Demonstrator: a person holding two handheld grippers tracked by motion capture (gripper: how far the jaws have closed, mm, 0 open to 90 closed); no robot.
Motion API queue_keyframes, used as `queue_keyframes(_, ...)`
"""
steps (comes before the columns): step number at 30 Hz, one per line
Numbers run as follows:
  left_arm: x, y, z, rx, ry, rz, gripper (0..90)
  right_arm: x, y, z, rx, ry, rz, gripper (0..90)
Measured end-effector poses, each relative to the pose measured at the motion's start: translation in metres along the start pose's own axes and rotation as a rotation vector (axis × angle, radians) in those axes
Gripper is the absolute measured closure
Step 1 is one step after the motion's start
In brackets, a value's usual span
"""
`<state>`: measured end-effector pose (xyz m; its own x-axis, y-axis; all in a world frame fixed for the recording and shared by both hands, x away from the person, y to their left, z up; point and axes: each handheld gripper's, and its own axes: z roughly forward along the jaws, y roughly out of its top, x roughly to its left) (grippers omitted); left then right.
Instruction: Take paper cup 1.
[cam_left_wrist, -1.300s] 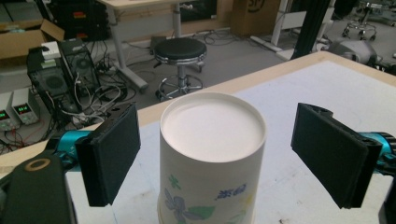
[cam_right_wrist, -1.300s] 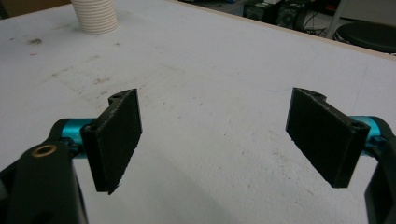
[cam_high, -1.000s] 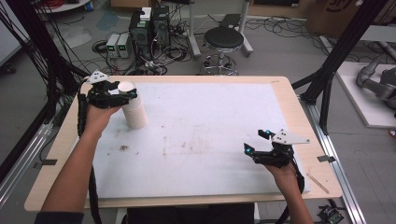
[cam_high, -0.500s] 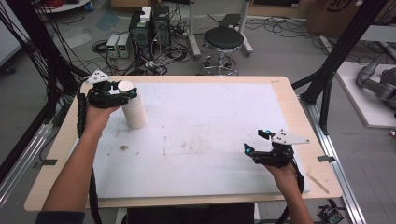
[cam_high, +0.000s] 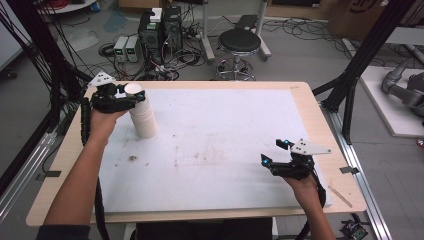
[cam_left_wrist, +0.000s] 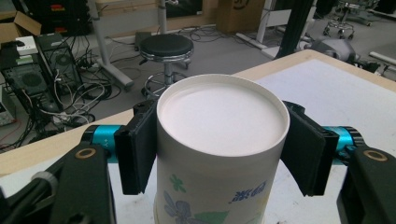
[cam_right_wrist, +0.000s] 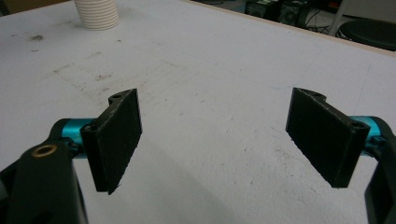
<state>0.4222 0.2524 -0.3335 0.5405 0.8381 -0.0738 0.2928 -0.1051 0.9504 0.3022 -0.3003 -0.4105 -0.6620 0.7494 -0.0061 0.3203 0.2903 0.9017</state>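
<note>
1. Left tool (cam_high: 131, 96): just closed, pinching the top cup of the paper cup stack (cam_high: 141, 116).
2. Stack upright at the far-left of the bench (cam_high: 225, 150).
3. Right tool (cam_high: 272, 154): spread wide, near-right, gripping nothing.

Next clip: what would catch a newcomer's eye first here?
The stack of paper cups at the table's far left, upside down, with the left claw closed on the top cup, its jaws having just closed. Then the right claw, jaws wide apart with nothing between them, near the front right of the stained white table top.
</note>
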Motion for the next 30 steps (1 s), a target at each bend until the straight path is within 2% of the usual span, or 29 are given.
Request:
queue_keyframes(9,0.0011,0.001,-0.0025,-0.024,-0.004,0.001,33.5,0.0004,-0.0002,0.0001,0.005,0.002,0.003,18.6)
queue_keyframes(14,0.0027,0.0014,-0.0044,-0.041,-0.009,-0.015,33.5,0.0005,-0.0001,0.0004,0.004,0.002,0.002,18.6)
queue_keyframes(20,0.0041,0.0015,-0.0058,-0.044,-0.005,-0.026,33.7,0.0008,-0.0001,0.0005,0.006,0.003,0.002,18.7)
queue_keyframes(30,0.0042,0.005,-0.0077,-0.047,0.0,-0.02,33.6,0.0006,-0.0001,0.0008,0.007,0.003,0.007,18.7)
